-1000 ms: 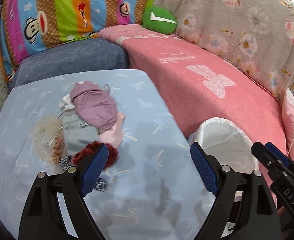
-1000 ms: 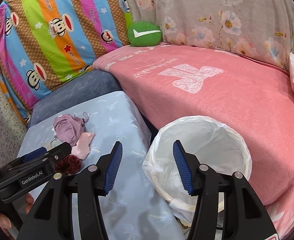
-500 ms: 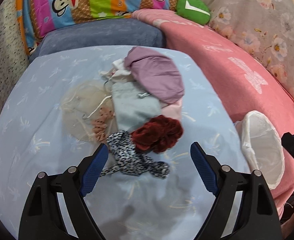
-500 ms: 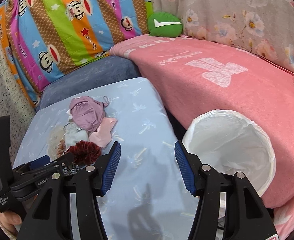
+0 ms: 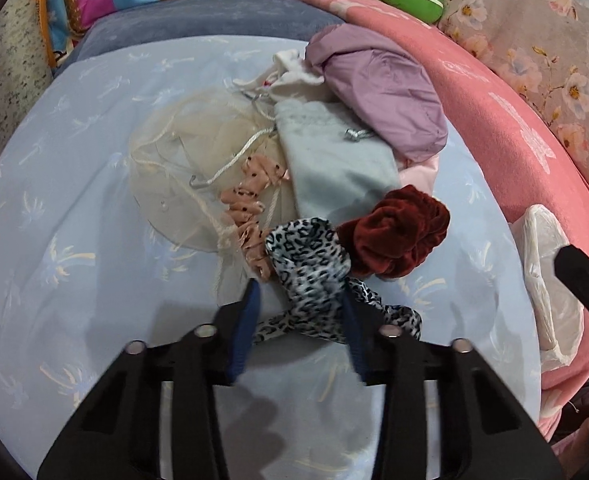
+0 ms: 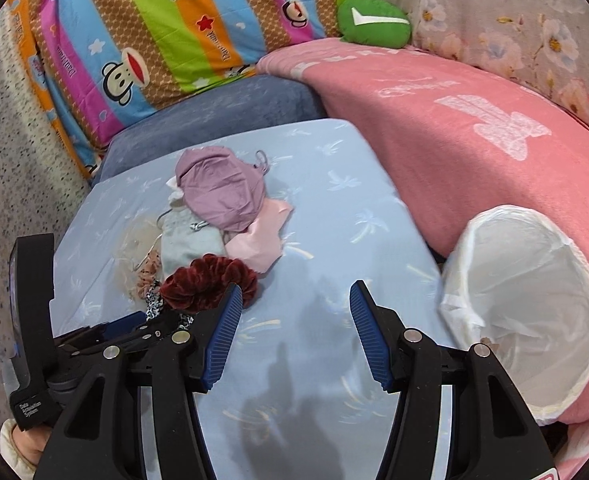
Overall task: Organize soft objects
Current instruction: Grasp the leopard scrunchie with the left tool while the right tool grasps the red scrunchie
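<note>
A leopard-print scrunchie (image 5: 306,256) lies on the light blue tablecloth (image 5: 74,260), at the near edge of a pile of soft things. My left gripper (image 5: 300,312) points down at it. Its jaws are closing with the scrunchie's near part between them, and a sliver of cloth still shows beside the left pad. A dark red velvet scrunchie (image 5: 398,232) touches the leopard one on the right. In the right wrist view my right gripper (image 6: 294,320) hangs open over bare cloth, just right of the red scrunchie (image 6: 206,284).
The pile also holds a purple pouch (image 5: 382,92), a grey pouch (image 5: 334,160), a beige mesh bag (image 5: 186,164), a pink dotted scrunchie (image 5: 246,204) and a pale pink cloth (image 6: 262,240). A white-lined bin (image 6: 522,308) leans on the pink sofa (image 6: 454,120) at the right.
My left gripper came down over the pile to the leopard scrunchie and its jaws narrowed from wide open. My right gripper swung left from above the bin to over the tablecloth.
</note>
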A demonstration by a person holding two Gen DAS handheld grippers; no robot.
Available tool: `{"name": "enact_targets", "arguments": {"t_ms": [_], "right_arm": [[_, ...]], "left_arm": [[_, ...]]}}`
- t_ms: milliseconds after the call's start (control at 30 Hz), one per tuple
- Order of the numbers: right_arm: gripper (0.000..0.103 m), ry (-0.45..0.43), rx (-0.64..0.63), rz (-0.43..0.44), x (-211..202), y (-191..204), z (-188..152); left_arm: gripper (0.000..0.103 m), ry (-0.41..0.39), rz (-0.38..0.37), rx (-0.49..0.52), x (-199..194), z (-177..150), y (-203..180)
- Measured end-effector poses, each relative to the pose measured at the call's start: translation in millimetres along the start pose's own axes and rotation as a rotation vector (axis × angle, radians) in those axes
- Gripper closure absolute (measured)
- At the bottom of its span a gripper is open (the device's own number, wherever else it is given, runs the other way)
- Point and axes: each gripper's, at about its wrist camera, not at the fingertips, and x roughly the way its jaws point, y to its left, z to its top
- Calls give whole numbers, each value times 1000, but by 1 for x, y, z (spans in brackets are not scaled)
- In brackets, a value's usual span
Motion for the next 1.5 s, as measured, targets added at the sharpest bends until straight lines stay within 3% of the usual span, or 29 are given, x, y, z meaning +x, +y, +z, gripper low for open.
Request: {"name": "enact_targets", "arguments": {"t_ms": [133, 600, 700, 800, 967, 1200, 1500], "right_arm": [[48, 39, -11, 13, 23, 15, 1], [52, 129, -15, 26, 87, 41, 0], [63, 150, -6, 35, 96, 42, -1], [81, 162, 17, 62, 101, 40, -1], [90, 137, 8, 65, 88, 40, 1], [91, 49, 35, 63, 44, 25, 15], [91, -93, 104, 27, -32, -22, 42]], "left_arm": [[91, 10, -21, 2, 0, -3, 5], [93, 11, -29, -2, -4, 0, 19], [93, 10, -32, -5, -4, 0, 20], [93, 8, -29, 0, -4, 1, 18], [93, -6, -29, 4, -9, 5, 12], [93, -59, -39, 38, -27, 12, -9], [94, -169, -110, 125, -69, 30, -59]]}}
